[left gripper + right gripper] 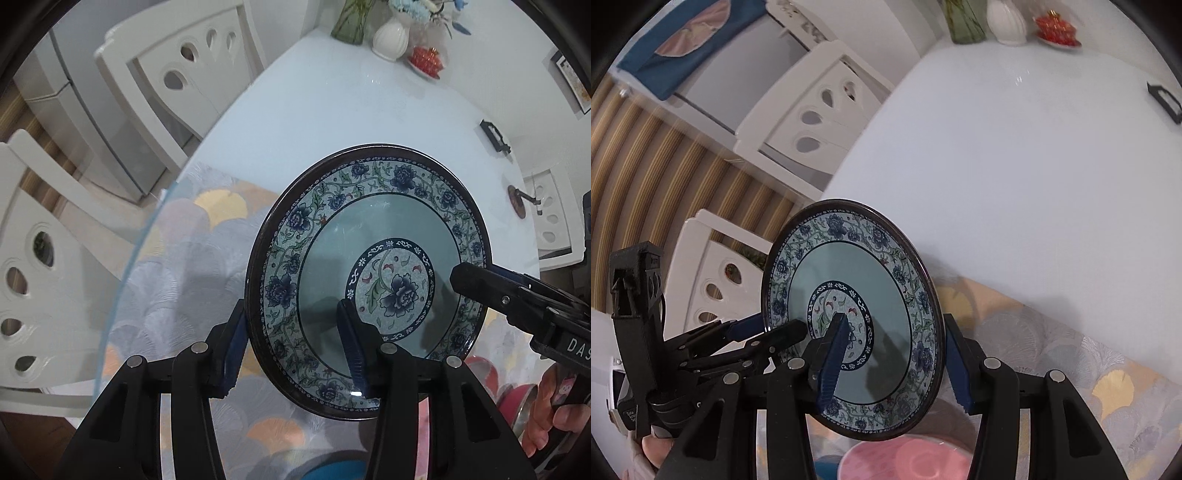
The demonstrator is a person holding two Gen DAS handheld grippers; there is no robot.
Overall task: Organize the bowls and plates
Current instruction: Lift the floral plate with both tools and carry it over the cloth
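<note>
A blue-and-white floral plate (369,258) with a dark rim is held tilted on edge above the table. My left gripper (291,343) straddles its lower rim, one finger behind and one on the face; the grip looks loose. My right gripper (469,280) reaches in from the right and clamps the plate's right rim. In the right wrist view the plate (849,317) sits between my right gripper's (897,365) blue pads, with my left gripper (775,334) on its left rim. A pink plate (908,461) lies below.
The round glass-topped table (332,103) has a patterned mat (177,280). Vases (391,37) and a red dish (426,61) stand at the far edge. White chairs (177,74) stand on the left. Red bowls (509,387) are at lower right.
</note>
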